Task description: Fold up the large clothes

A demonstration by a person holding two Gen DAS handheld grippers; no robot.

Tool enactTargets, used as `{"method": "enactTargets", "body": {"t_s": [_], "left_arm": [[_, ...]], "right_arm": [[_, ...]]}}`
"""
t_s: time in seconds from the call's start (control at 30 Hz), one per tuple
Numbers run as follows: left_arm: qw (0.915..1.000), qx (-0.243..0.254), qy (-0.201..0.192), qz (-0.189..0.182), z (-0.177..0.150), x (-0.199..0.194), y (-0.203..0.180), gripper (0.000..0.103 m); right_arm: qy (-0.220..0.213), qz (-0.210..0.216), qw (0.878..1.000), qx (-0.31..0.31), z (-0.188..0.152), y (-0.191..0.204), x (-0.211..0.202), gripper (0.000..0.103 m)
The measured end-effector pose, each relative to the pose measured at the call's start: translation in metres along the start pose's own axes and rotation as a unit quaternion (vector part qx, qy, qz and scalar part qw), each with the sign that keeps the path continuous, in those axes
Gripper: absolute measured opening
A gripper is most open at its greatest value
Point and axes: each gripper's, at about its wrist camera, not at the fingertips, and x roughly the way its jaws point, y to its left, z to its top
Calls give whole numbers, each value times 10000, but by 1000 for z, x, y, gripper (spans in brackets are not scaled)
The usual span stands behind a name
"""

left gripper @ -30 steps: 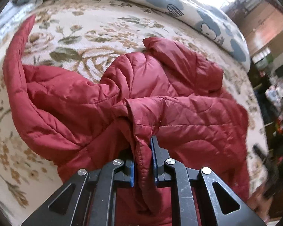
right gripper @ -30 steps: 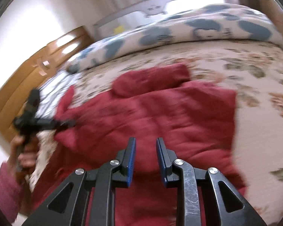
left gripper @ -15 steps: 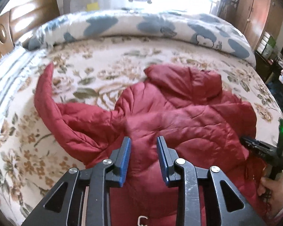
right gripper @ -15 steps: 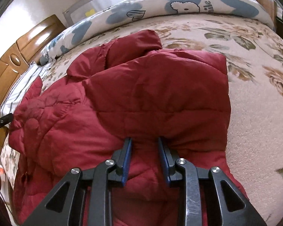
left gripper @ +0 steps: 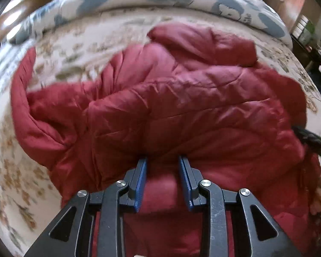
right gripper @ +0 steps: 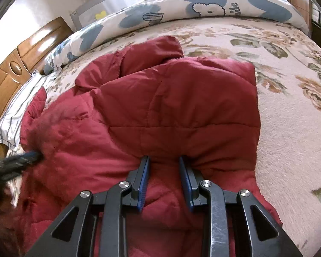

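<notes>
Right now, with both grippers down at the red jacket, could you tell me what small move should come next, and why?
Probably close both grippers on the fabric. The left gripper and right gripper are open, fingertips pressed against a puffy fold of the red jacket on the floral bedspread, with nothing gripped yet.

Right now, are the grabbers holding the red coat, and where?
No, nothing is held. The left gripper and the right gripper are both open, their tips pressing into the red jacket without pinching it.
</notes>
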Motion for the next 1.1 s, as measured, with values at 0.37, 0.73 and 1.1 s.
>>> {"method": "enactTargets", "body": {"t_s": [0.37,0.73,1.1], "left_arm": [[9999,-8,-94,-71,12,-9,4,32],[9990,-185,-155,-375,10,-8,18,31],[9957,-627,-289,-610,0,-39,42,35]], "right_arm": [[282,-74,9979,-581,-4,41,19,44],[212,14,9988,-448,-9,37,26,43],[14,377,9992,-98,-13,31,-11,46]]}}
